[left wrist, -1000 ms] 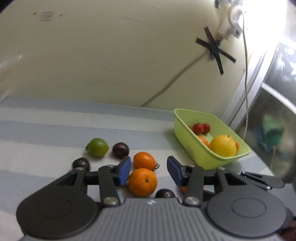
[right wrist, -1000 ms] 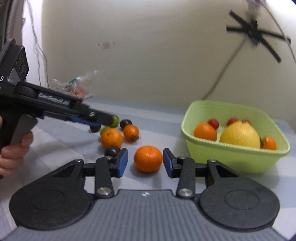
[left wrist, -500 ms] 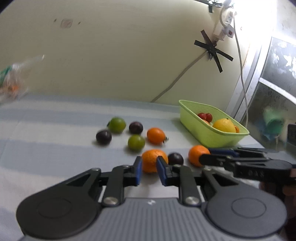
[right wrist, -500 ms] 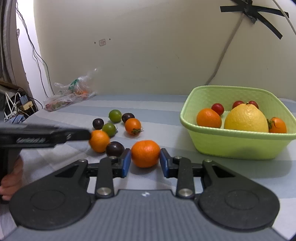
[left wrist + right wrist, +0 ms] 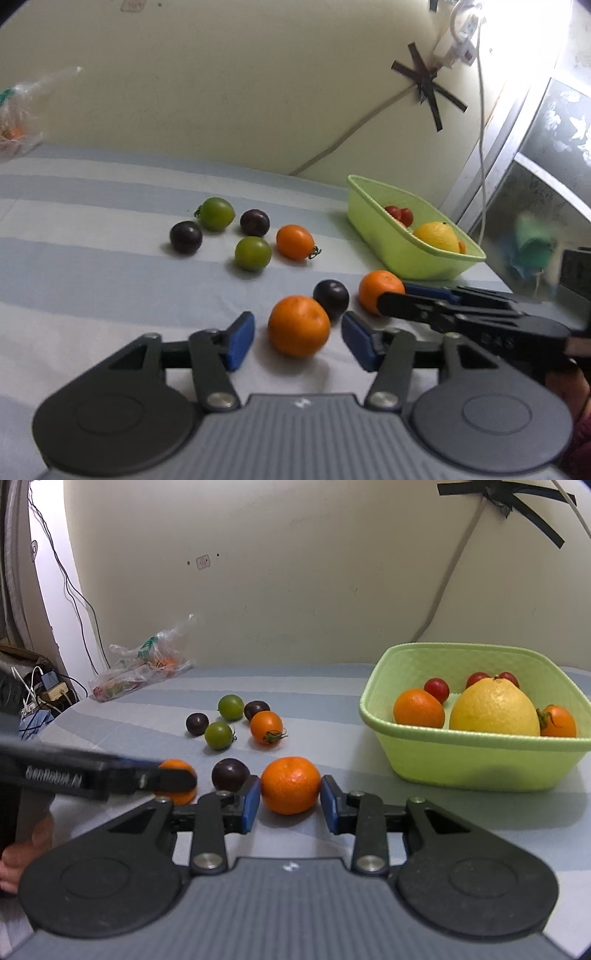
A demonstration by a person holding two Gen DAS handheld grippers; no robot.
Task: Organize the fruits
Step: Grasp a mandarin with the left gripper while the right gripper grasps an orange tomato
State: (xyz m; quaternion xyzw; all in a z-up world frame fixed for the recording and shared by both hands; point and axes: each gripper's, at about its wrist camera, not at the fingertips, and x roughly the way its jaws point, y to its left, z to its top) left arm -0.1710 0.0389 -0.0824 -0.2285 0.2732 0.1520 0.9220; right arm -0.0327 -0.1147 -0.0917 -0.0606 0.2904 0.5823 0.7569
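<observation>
My left gripper is open, its blue pads on either side of an orange on the striped cloth, with gaps on both sides. My right gripper has its pads against a second orange, which rests on the cloth. The green basket holds a yellow citrus, an orange, an orange tomato and red cherry tomatoes. A dark plum lies between the two oranges. The left gripper shows in the right wrist view, partly hiding its orange.
Farther back lie two green fruits, two dark plums and an orange tomato. A plastic bag sits at the far left by the wall. The basket stands to the right.
My left gripper has opened from nearly shut and now straddles its orange. My right gripper has stayed around its orange, pads closing onto it.
</observation>
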